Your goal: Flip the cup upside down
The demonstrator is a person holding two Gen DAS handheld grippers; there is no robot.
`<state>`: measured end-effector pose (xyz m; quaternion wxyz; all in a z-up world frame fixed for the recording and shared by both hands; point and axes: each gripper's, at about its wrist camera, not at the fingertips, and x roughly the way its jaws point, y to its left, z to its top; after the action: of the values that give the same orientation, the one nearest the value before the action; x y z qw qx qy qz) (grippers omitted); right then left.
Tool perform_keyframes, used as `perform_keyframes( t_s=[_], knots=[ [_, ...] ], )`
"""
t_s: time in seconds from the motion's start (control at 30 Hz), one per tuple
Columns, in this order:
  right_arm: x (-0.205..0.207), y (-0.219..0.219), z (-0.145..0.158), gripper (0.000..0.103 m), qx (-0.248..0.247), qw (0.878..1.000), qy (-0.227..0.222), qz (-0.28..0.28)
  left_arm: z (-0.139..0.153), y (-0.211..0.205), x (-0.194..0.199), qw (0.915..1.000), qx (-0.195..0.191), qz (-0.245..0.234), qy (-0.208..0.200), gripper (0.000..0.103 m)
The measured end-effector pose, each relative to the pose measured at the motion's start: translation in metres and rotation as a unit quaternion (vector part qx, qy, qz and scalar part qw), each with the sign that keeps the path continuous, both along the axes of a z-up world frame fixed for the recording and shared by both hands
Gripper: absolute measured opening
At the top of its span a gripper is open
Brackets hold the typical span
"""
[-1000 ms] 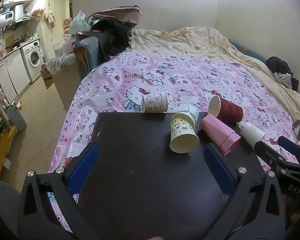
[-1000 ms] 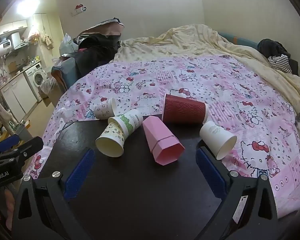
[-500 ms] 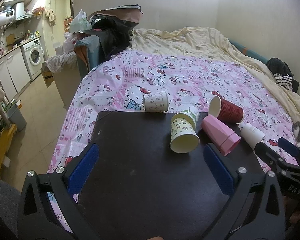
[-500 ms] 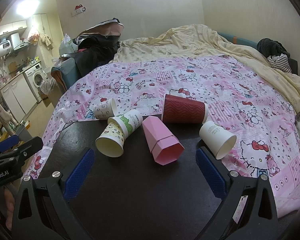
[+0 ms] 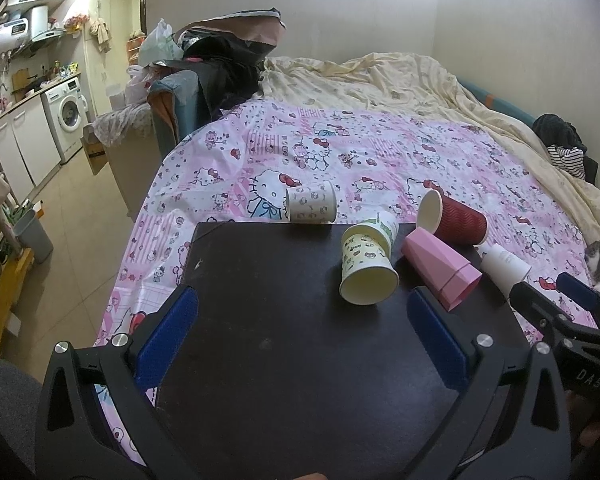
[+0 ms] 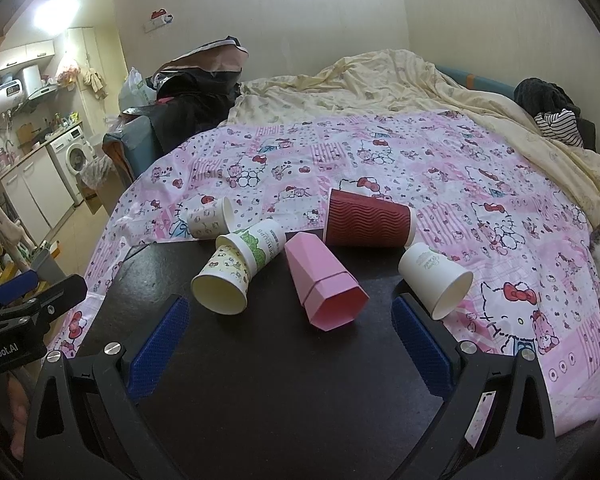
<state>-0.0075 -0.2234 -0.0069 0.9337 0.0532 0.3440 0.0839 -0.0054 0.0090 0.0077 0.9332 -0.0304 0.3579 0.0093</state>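
Both the left tongs (image 5: 302, 330) and right tongs (image 6: 286, 334) hang released over bare dark table (image 6: 260, 380). Six cups lie tipped along its far edge, the pink cup (image 6: 320, 282) midmost and the white cup (image 6: 436, 278) overhanging the right edge.

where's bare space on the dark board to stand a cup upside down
The near half of the dark board, between the open grippers and the cups, is bare. Its far edge is crowded: yellow cup, pink cup, white cup.
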Motion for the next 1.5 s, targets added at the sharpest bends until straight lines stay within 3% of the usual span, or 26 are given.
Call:
perform_keyframes(
  t_s=[1.5],
  knots=[
    [-0.0019,-0.0013,0.0003,0.103,0.0,1.0,0.006,0.0,-0.0059,-0.0016,0.0023,1.0,0.004,-0.002,0.008,0.103]
  ],
)
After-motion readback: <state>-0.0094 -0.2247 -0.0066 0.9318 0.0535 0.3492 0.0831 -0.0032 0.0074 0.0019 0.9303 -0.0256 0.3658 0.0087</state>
